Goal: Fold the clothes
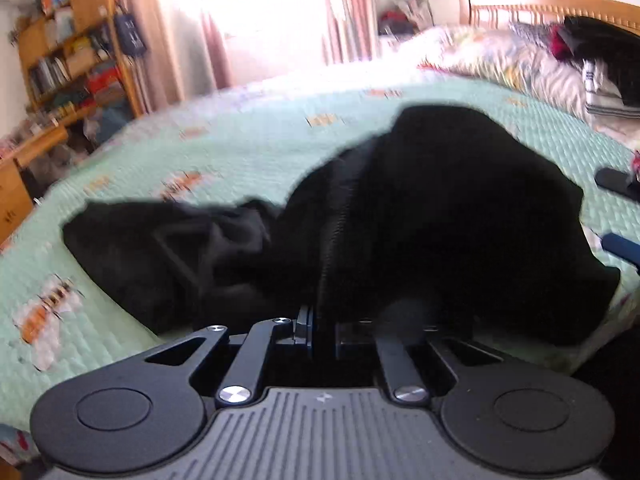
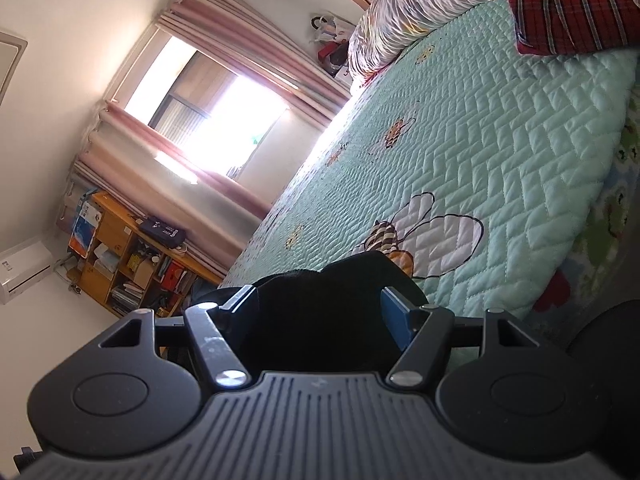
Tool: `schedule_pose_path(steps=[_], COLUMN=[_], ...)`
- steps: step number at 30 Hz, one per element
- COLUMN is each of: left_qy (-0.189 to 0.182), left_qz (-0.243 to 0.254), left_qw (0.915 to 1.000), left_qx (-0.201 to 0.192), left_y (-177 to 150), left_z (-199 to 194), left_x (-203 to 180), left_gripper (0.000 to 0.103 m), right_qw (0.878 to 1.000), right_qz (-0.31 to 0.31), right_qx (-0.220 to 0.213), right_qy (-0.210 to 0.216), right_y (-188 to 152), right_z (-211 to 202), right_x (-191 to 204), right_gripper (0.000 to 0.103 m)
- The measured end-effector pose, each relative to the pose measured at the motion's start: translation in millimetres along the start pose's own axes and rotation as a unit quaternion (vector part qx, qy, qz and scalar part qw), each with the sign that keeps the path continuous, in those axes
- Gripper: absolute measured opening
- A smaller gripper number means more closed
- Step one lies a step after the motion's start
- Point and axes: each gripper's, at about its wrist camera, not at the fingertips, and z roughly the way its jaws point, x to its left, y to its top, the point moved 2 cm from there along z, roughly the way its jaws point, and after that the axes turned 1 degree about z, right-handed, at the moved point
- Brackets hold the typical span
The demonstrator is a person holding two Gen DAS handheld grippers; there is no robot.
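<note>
A black garment (image 1: 420, 208) lies crumpled on the mint-green quilted bedspread (image 1: 248, 136). My left gripper (image 1: 320, 332) is shut on the garment's near edge, the fabric rising from between its jaws. In the right wrist view my right gripper (image 2: 320, 304) stands wide apart, with a bunch of the black garment (image 2: 320, 312) lying between the blue-padded fingers (image 2: 394, 316); the pads do not press it. The right gripper's fingers also show at the right edge of the left wrist view (image 1: 620, 216). That view is blurred by motion.
Pillows and piled clothes (image 1: 560, 60) lie at the head of the bed, with a red plaid item (image 2: 568, 12) there too. A wooden bookshelf (image 1: 76, 60) and desk stand beyond the bed's left side, by the curtained window (image 2: 208, 112).
</note>
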Motion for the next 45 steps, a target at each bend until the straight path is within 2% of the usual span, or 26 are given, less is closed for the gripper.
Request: schedule_pose_path(steps=[5,11,15,21,22,25,27,29,30,31,33,34,35,37,39,41,45], left_qy=[0.038,0.055,0.046,0.026,0.02,0.007,-0.003,-0.017,-0.024,-0.022,-0.018,-0.016,-0.021,-0.031,-0.02,0.003,0.025], left_qz=[0.019,-0.001,0.011,0.018,0.022,0.057,0.086,0.102,0.11,0.111,0.111,0.112,0.097,0.067,0.06,0.054,-0.006], left_qw=[0.9971,0.9884,0.9849,0.9843,0.9847,0.9794,0.9726,0.9662,0.9631,0.963,0.9631,0.9632,0.9668,0.9735,0.9743,0.974,0.9753], left_qx=[-0.063,-0.142,-0.167,-0.174,-0.172,-0.193,-0.216,-0.236,-0.245,-0.245,-0.244,-0.244,-0.235,-0.216,-0.216,-0.22,-0.219], left_y=[6.9,12.8,18.7,13.3,11.5,7.3,4.8,3.5,2.8,2.4,1.6,1.3,0.9,0.3,-5.4,-10.1,-13.0], left_z=[-27.0,-67.2,-84.6,-91.4,-91.4,-99.0,-107.0,-116.1,-120.8,-121.6,-122.9,-123.5,-120.9,-115.3,-115.7,-117.5,-120.4], left_x=[5.9,27.9,24.6,23.3,23.0,16.2,10.1,7.0,5.1,6.6,10.1,11.9,19.4,34.9,44.0,54.2,90.9], left_gripper=[0.009,0.009,0.009,0.01,0.01,0.01,0.01,0.011,0.011,0.006,0.007,0.007,0.008,0.009,0.01,0.01,0.01], right_qw=[1.0,0.999,0.997,0.991,0.991,0.988,0.98,0.969,0.961,0.95,0.922,0.908,0.894,0.882,0.868,0.876,0.894], right_qz=[-0.005,-0.014,-0.034,-0.053,-0.053,-0.046,-0.058,-0.036,-0.018,0.004,0.079,0.118,0.155,0.207,0.255,0.235,0.132], right_qx=[-0.002,-0.045,0.01,0.092,0.103,0.149,0.175,0.204,0.221,0.242,0.285,0.303,0.319,0.329,0.338,0.339,0.35], right_qy=[0.001,-0.005,-0.073,-0.08,-0.065,0.023,0.08,0.133,0.164,0.197,0.251,0.264,0.275,0.266,0.259,0.249,0.246], right_y=[0.0,9.2,-2.8,-36.8,-41.1,-54.1,-65.6,-75.7,-81.3,-87.9,-102.8,-112.5,-122.6,-142.5,-161.4,-164.0,-144.1], right_z=[-0.7,-14.0,-0.3,-0.4,-0.6,9.1,20.8,38.9,48.8,59.9,82.0,94.5,107.3,126.8,141.1,138.3,107.6], right_x=[2.1,2.0,2.0,18.1,20.0,38.8,61.1,77.1,84.2,90.9,96.9,95.5,93.6,86.3,80.0,87.5,110.8], right_gripper=[0.069,0.069,0.069,0.07,0.07,0.07,0.07,0.07,0.071,0.072,0.073,0.074,0.075,0.075,0.074,0.074,0.075])
